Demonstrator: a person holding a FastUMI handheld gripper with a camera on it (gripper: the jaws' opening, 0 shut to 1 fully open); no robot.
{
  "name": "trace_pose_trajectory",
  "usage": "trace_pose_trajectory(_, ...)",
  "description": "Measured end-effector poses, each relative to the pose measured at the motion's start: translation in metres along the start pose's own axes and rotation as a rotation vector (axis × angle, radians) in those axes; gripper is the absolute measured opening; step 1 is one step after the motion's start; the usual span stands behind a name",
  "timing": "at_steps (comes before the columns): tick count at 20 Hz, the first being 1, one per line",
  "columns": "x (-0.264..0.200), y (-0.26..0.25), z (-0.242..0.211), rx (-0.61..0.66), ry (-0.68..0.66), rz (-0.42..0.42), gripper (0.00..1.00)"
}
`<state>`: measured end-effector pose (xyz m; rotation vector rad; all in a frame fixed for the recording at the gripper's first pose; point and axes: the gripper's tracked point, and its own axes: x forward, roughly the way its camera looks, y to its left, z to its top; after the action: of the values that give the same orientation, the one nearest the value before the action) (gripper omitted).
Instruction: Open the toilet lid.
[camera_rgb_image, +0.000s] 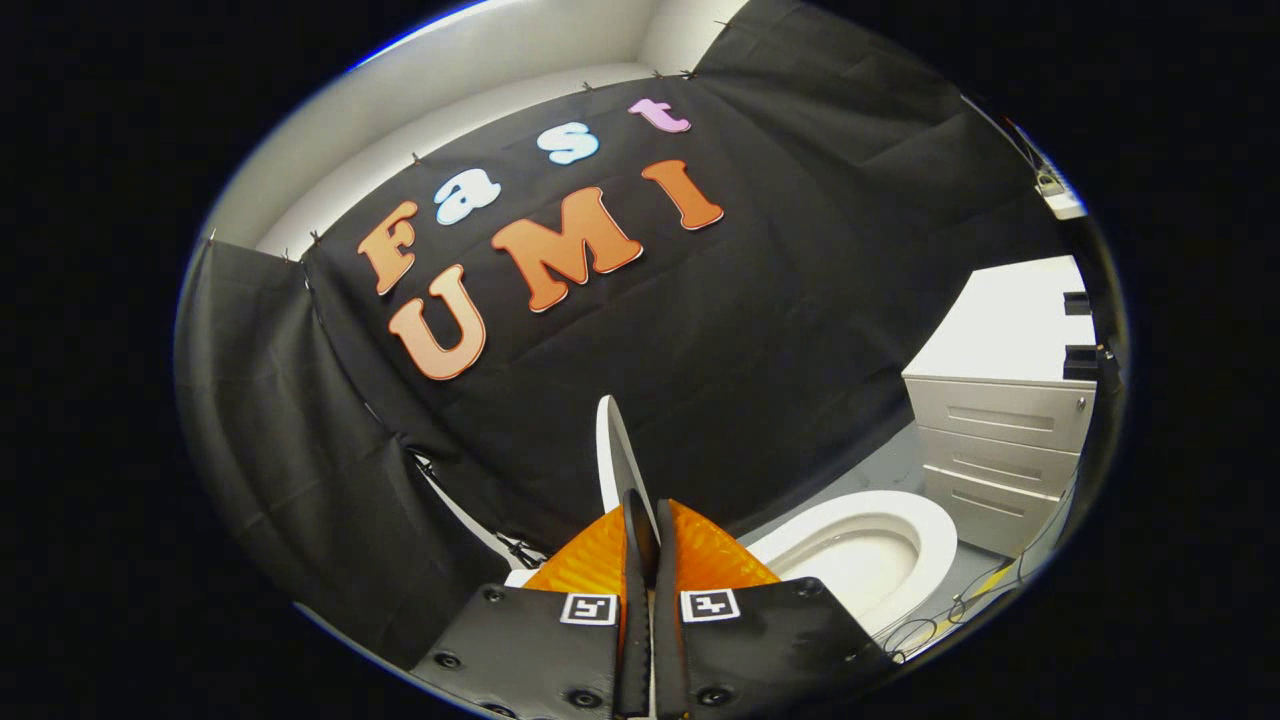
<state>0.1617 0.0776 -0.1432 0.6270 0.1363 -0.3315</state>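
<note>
Against the booth's black cloth wall (800, 330), your gripper (645, 520) has its 2 fingers pinched on the edge of the lid (612, 450), raised upright beside the exposed bowl (870, 550), so you seem nearly done, with only release left.

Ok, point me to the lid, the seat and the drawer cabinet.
lid (612, 450), gripper view: raised edge just beyond the gripper (650, 525), whose fingers pinch it.
seat (925, 520), gripper view: far rim of the ring.
drawer cabinet (1000, 420), gripper view: top drawer front.
</note>
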Motion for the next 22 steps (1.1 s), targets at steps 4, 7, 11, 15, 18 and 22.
trace_pose_trajectory(4, 0.000, 0.028, -0.006, -0.065, 0.015, 0.015, 0.10)
trace_pose_trajectory(7, -0.004, 0.047, -0.014, -0.077, 0.024, 0.034, 0.10)
trace_pose_trajectory(11, -0.007, 0.065, -0.023, -0.100, 0.035, 0.041, 0.10)
trace_pose_trajectory(15, -0.008, 0.086, -0.032, -0.153, 0.050, 0.059, 0.10)
trace_pose_trajectory(18, -0.010, 0.103, -0.040, -0.172, 0.063, 0.073, 0.10)
trace_pose_trajectory(22, -0.012, 0.118, -0.050, -0.187, 0.078, 0.074, 0.10)
